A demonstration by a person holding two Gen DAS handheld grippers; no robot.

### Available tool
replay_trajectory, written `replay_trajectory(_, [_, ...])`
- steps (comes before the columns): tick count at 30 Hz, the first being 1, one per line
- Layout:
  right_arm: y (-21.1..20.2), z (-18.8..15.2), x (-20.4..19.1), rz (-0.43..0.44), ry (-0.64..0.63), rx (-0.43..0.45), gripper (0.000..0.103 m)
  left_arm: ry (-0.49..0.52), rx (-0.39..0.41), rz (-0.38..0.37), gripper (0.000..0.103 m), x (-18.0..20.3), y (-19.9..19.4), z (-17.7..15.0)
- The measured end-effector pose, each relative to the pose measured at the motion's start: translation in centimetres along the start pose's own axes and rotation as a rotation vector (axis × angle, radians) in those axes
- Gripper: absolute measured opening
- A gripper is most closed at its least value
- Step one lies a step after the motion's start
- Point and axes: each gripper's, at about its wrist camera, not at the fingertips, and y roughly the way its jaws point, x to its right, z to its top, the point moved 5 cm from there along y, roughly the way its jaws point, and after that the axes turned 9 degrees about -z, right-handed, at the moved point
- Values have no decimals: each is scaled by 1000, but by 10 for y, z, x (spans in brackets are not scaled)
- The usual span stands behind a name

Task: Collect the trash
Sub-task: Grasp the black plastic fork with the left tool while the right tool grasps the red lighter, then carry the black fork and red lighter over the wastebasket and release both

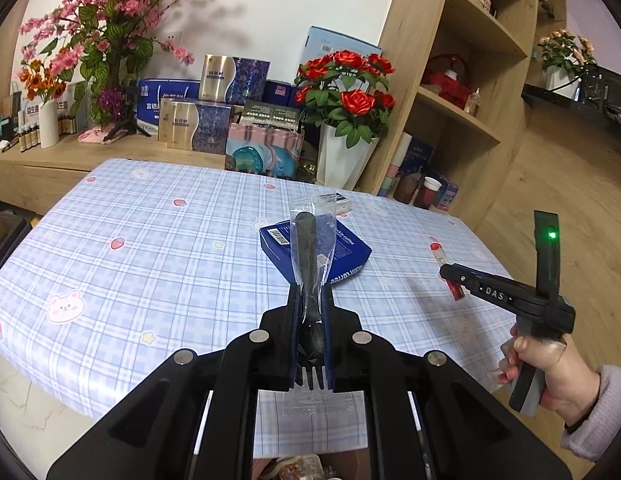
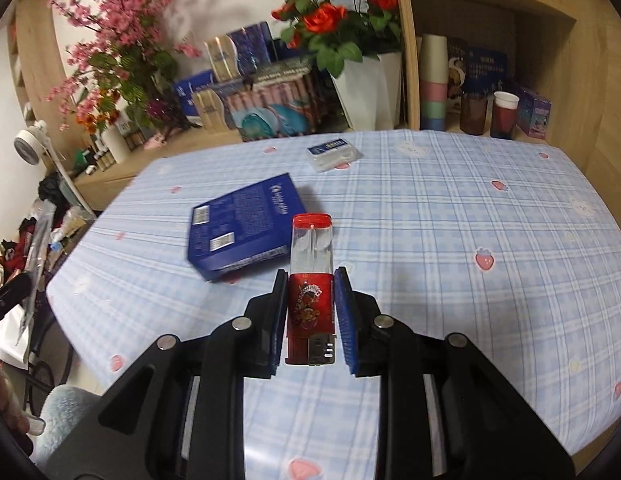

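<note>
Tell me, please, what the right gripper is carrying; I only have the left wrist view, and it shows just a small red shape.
Observer: The right gripper is shut on a lighter, red lower body between the pads, clear half pointing forward.
Operator: Thank you. What lies past the blue box? The fork wrapper blocks it.
Observer: A flat white packet with a blue label, lying apart from the blue box on the table.

Table (image 2: 450, 216) under blue plaid cloth with strawberry prints; blue box (image 2: 246, 226) lying flat, small clear packet (image 2: 334, 155) beyond it
</note>
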Motion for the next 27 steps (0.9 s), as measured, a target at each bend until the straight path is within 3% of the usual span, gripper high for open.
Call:
replay_trajectory(11, [-65,-34,-29,40,-20,60,26,11,30,-9,10,9,-49,-14])
replay_trajectory(27, [-125,-80,-50,59,-61,106,26,41,52,-30,10,31,-93,-31])
